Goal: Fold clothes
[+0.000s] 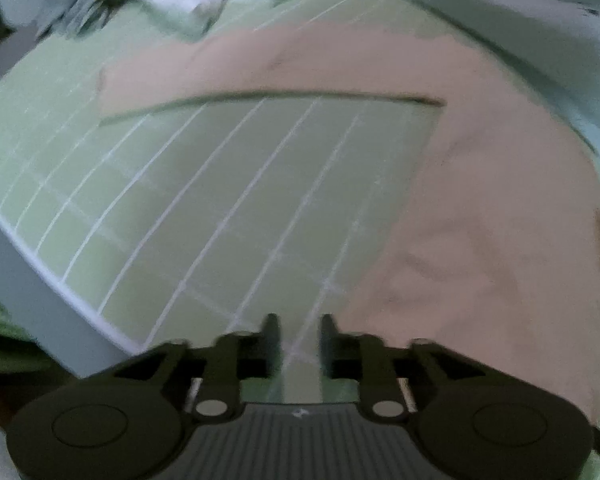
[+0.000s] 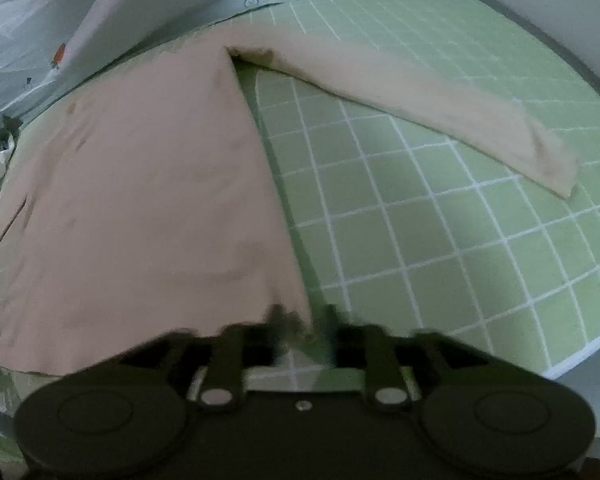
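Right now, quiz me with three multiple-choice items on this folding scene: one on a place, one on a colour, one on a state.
1. Where does the pink long-sleeved top lie?
A. On the green grid mat
B. In a basket
C. On a hanger

2. What colour are the grid lines on the green grid mat?
A. Black
B. White
C. Red

3. How does the left gripper stand?
A. Clamped on a sleeve
B. Clamped on a hem
C. Open, nothing between its fingers

Answers: 1 A, the top is spread flat on the mat; 2 B, pale white lines cross the green; 3 C, only mat shows in the gap.
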`<state>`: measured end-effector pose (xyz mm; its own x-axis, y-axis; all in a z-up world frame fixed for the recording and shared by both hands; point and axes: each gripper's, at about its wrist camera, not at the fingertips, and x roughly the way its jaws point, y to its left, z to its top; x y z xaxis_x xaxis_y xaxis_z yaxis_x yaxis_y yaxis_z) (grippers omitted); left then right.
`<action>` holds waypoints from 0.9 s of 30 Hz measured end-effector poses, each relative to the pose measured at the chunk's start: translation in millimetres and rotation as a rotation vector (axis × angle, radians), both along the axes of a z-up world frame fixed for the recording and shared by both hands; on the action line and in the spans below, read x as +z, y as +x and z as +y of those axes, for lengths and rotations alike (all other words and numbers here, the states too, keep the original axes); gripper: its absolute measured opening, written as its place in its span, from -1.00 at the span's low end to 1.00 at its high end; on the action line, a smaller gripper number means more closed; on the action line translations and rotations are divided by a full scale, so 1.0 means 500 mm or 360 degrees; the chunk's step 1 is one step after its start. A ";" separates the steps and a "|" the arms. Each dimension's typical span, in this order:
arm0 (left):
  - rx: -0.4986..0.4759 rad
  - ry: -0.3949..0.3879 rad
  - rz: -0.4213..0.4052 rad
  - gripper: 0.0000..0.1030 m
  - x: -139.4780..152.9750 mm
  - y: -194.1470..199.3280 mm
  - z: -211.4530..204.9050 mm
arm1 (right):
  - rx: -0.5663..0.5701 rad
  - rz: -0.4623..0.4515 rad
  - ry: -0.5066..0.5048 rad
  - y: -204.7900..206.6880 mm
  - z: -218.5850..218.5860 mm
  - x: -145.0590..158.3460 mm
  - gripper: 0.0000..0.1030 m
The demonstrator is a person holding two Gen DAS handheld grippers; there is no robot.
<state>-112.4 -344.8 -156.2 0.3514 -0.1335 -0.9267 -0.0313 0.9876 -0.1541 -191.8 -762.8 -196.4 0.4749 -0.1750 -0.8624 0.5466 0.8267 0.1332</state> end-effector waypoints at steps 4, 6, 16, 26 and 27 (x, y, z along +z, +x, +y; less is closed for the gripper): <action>-0.0110 0.0017 -0.0073 -0.09 0.017 -0.012 -0.053 | -0.0122 -0.0116 -0.0115 -0.003 -0.030 0.021 0.70; -0.0161 0.0012 -0.0085 0.04 0.013 -0.011 -0.081 | -0.0256 -0.0165 -0.0141 -0.012 -0.073 0.024 0.80; -0.0276 0.0102 -0.0118 0.21 0.016 -0.033 -0.187 | -0.0881 -0.0189 -0.0154 -0.080 -0.284 -0.030 0.89; -0.0178 0.0162 -0.0085 0.21 0.025 -0.054 -0.224 | -0.0603 -0.0081 -0.0335 -0.048 -0.350 -0.030 -0.70; -0.0176 0.0169 -0.0087 0.21 0.026 -0.055 -0.225 | -0.0571 -0.0065 -0.0348 -0.046 -0.346 -0.028 -0.84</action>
<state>-140.1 -457.3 -143.3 0.3903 -0.0765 -0.9175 0.0840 0.9953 -0.0472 -214.7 -935.8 -210.3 0.3832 -0.5126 -0.7684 0.8030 0.5959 0.0029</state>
